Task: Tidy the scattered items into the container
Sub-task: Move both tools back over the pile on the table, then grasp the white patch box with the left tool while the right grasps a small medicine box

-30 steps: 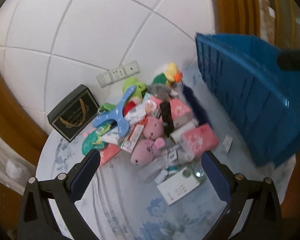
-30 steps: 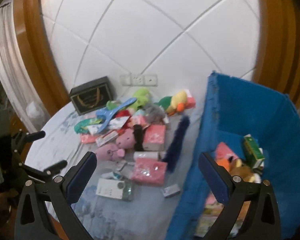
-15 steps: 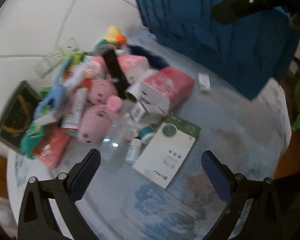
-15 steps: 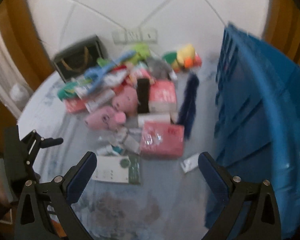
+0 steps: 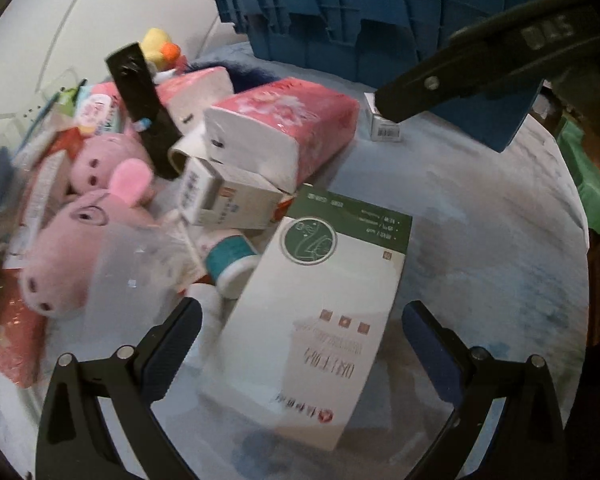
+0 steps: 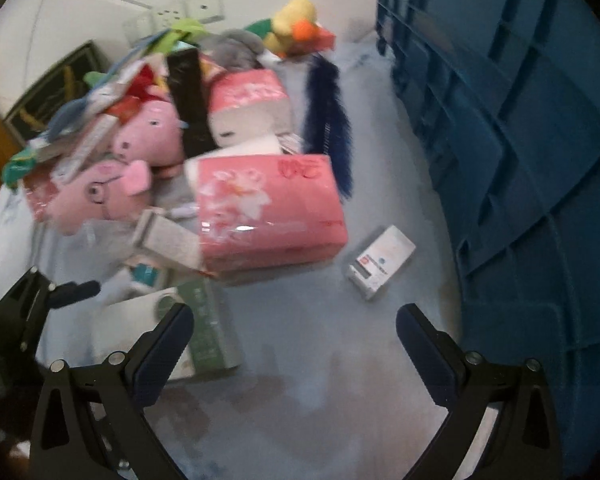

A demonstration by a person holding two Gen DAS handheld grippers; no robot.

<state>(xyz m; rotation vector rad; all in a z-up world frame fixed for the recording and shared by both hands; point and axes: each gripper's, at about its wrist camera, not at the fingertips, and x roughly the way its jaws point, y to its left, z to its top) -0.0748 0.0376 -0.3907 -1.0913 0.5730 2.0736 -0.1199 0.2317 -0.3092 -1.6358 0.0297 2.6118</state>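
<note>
Both tongs spread, empty. Left tongs [image 5: 300,344]: white-green box [image 5: 320,320] lies flat between my fingers, long axis running away from me. Right tongs [image 6: 292,344] hover further off, small carton [image 6: 380,262] ahead; crate [image 6: 520,160] to their right. Left nearer the box, I judge.

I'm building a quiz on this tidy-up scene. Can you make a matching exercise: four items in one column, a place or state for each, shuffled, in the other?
Items:
1. left gripper
2. small white box
3. yellow duck toy
4. blue crate

Places or states:
A. back of the pile, near the wall
B. open, over the green-and-white box
C. right edge of the table
D. alone beside the crate

Pairs: 1-B, 2-D, 3-A, 4-C
</note>
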